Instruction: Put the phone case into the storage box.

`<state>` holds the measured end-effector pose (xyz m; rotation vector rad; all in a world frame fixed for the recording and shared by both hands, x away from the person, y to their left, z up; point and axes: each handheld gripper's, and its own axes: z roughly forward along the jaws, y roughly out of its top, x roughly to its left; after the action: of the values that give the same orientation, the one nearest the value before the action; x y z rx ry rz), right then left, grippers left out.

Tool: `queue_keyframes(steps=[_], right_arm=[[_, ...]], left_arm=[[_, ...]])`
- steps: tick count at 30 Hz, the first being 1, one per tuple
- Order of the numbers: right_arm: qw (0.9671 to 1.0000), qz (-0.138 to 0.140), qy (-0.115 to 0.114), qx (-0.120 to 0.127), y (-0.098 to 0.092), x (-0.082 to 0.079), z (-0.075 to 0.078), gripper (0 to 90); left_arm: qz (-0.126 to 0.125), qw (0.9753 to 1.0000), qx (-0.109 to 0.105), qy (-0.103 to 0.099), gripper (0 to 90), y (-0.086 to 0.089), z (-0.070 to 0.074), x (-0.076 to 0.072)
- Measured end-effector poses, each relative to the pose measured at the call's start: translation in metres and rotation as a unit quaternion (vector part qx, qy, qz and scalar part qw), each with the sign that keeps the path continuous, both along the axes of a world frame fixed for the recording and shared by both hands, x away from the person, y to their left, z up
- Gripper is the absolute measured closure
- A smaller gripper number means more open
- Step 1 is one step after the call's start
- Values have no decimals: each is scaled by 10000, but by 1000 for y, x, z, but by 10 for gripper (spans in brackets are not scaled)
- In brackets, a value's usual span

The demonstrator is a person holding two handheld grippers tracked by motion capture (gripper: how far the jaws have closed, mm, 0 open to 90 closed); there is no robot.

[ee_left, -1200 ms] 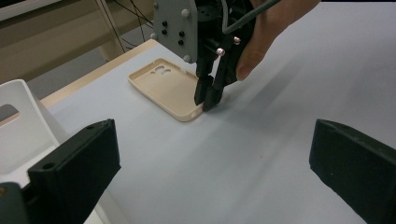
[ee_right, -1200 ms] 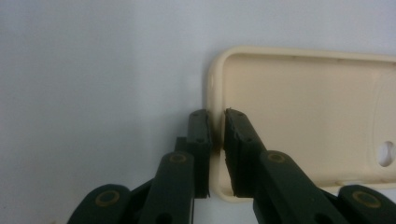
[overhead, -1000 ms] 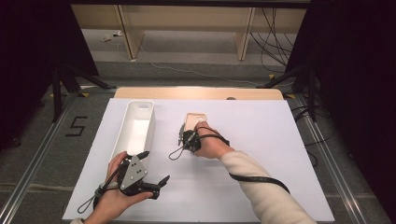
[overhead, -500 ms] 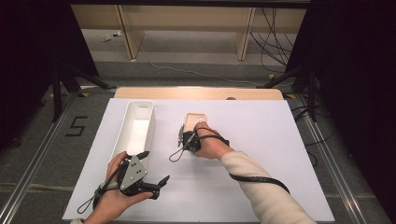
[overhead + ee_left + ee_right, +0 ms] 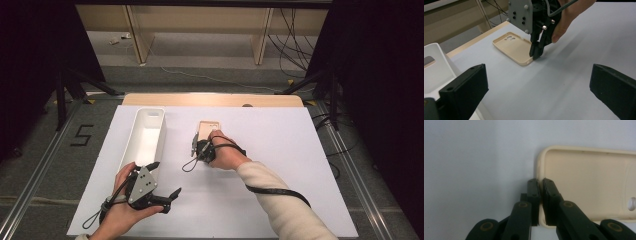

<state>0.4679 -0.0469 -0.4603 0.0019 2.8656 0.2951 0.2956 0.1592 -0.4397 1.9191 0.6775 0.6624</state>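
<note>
White tabletop (image 5: 280, 150): right gripper (image 5: 540, 182) is pinching the near edge of the cream phone case (image 5: 589, 190); left gripper (image 5: 536, 82) is idling wide open.

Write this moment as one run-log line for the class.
right gripper: shut on case rim, near edge | case: flat on table, open side up | left gripper: open, idle, beside bin

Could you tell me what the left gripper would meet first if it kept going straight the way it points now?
Probably the right gripper, shut on the near edge of the phone case; bare table lies between. Depth is hard to judge.
</note>
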Motion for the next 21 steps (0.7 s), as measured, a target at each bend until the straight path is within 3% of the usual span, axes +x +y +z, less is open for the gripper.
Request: queue_keyframes(steps=[21], right_arm=[[10000, 79, 11, 43, -1, -2, 0, 884]], left_arm=[[9, 10000, -26, 13, 13, 0, 0, 0]])
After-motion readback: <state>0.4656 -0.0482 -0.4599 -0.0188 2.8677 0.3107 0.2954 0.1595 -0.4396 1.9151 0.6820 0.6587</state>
